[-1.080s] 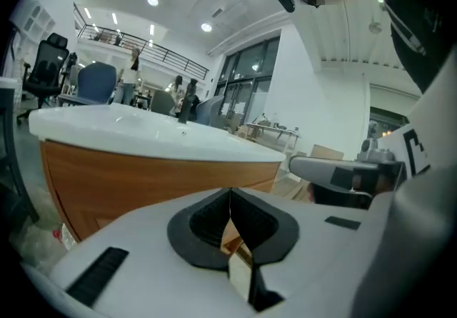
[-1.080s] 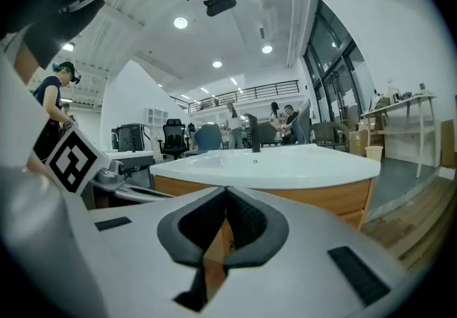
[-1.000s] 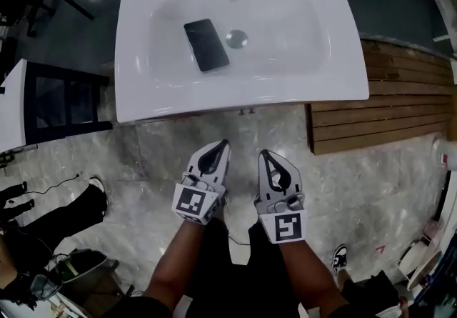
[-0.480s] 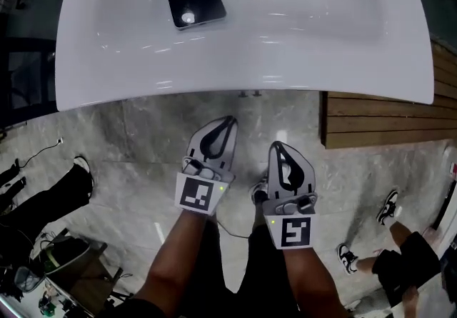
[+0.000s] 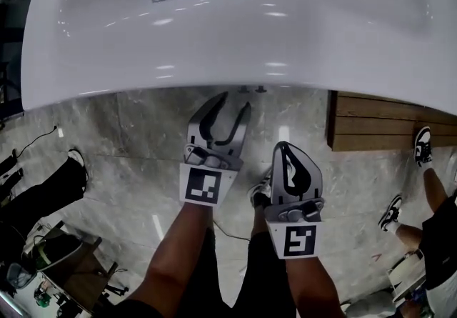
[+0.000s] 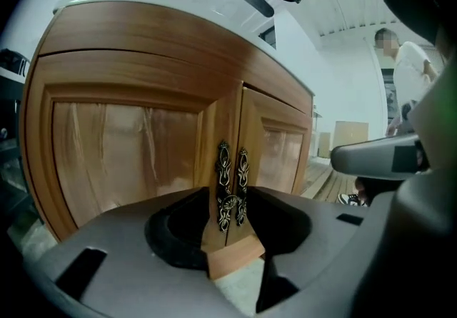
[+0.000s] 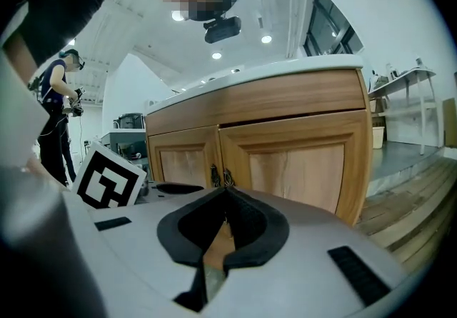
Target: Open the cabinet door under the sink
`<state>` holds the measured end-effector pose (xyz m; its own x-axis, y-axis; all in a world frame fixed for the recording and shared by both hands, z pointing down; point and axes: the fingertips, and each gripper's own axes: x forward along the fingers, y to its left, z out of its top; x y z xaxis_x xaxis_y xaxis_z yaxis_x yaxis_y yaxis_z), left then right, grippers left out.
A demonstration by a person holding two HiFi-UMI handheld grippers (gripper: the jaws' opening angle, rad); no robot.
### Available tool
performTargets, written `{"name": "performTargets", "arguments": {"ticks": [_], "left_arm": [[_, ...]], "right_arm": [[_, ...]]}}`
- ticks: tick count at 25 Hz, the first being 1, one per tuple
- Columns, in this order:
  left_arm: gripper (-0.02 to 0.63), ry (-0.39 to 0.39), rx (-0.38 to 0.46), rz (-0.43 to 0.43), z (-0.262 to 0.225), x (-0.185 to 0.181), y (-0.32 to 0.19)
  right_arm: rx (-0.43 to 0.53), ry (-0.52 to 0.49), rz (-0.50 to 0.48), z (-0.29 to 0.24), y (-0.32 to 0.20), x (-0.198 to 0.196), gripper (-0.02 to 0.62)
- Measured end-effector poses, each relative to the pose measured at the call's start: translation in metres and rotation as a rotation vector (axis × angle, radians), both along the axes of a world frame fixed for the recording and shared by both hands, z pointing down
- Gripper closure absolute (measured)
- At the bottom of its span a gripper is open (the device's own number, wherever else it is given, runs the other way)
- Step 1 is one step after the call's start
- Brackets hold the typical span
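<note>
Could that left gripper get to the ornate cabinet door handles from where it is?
Probably yes: the handles sit straight ahead between the left gripper's opening fingers, untouched, nothing in between.

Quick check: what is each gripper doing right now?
Left gripper: jaws opening, nothing held; cabinet door handles show ahead through the gap.
Right gripper: closed, empty.

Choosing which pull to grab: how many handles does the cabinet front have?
2: the left handle on the inner edge of the left door, the right handle beside it on the right door. None looks hidden.
</note>
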<state>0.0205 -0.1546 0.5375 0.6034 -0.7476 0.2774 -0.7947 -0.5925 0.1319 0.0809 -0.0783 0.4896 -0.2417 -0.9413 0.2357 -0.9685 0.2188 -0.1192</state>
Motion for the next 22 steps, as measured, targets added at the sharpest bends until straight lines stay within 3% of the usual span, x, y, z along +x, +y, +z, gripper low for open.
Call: {"name": "performTargets", "arguments": {"ticks": [22], "left_arm": [[0.466,-0.02,-0.009,-0.101,0.024,0.007,-0.019]], "right_arm": [[0.0,0.001,-0.023,0.01,0.0,0.0,0.571]]}}
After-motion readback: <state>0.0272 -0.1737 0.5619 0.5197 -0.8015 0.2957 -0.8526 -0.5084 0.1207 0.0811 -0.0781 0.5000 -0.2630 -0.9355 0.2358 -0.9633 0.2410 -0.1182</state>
